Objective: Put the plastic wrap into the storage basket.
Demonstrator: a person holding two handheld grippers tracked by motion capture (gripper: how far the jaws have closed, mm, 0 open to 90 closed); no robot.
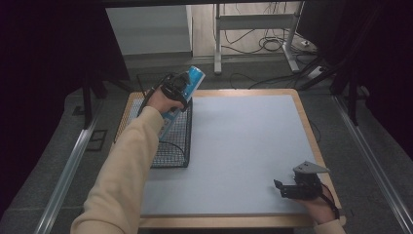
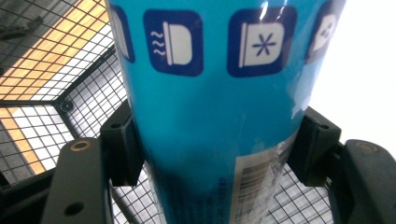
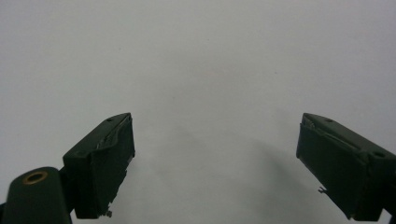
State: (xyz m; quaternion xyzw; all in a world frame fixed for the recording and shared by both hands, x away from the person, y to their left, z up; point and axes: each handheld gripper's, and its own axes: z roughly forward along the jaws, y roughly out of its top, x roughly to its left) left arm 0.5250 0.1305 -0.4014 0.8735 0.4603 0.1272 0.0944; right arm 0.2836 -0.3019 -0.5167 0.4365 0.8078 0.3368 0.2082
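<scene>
A blue cylindrical container (image 1: 196,79) with white icons and a barcode is tilted over the black wire basket (image 1: 174,147) at the table's left. Its lower end reaches into the basket. My left gripper (image 1: 176,90) is shut on its middle. In the left gripper view both pads (image 2: 122,144) press the blue container (image 2: 210,107), with the basket mesh (image 2: 56,70) behind it. My right gripper (image 1: 281,189) rests low at the front right corner, open, with nothing between its jaws. The right gripper view has that gripper (image 3: 215,158) over the bare grey mat (image 3: 196,56).
A grey mat (image 1: 243,146) covers most of the wooden table (image 1: 311,131). Behind the table stand metal desk legs (image 1: 217,44), with loose cables (image 1: 268,44) on the floor. Rails run along both sides of the table.
</scene>
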